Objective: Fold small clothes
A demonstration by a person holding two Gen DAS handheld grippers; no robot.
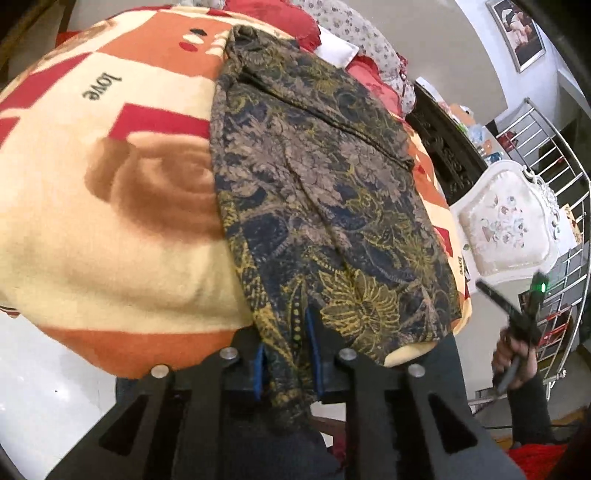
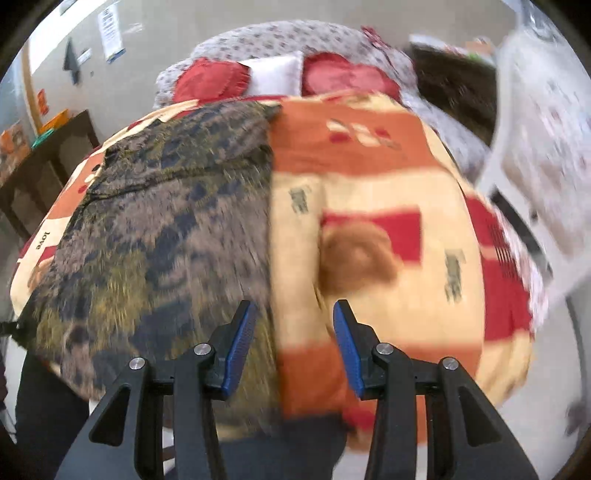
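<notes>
**Left claw pinching the garment's near edge, right claw spread and empty**

Your left claw (image 1: 286, 354) is pressed together on the near hem of the patterned garment (image 1: 321, 192); the cloth bunches between the 2 blue pads (image 1: 313, 347) and hangs down below them; the rest of the garment, dark with gold and grey floral print, lies stretched out along the fleece blanket (image 1: 110, 206), running away from you toward the red cushions (image 1: 291, 18) at the far end; a dark seam line crosses its far half; the blanket under it is cream, orange and red with a brown rose and the word "love" printed on it.

Your right claw (image 2: 293, 343) is spread wide with nothing between its blue pads (image 2: 240, 350); it hovers over the near edge of the blanket (image 2: 388, 192), just beside the garment's (image 2: 166, 229) right-hand edge; that view is blurred, so fine detail is lost; in the left wrist view your right hand (image 1: 517, 362) shows off to the side, gripping its handle, near a white upholstered chair (image 1: 513, 221) and a metal railing (image 1: 561, 173).
</notes>
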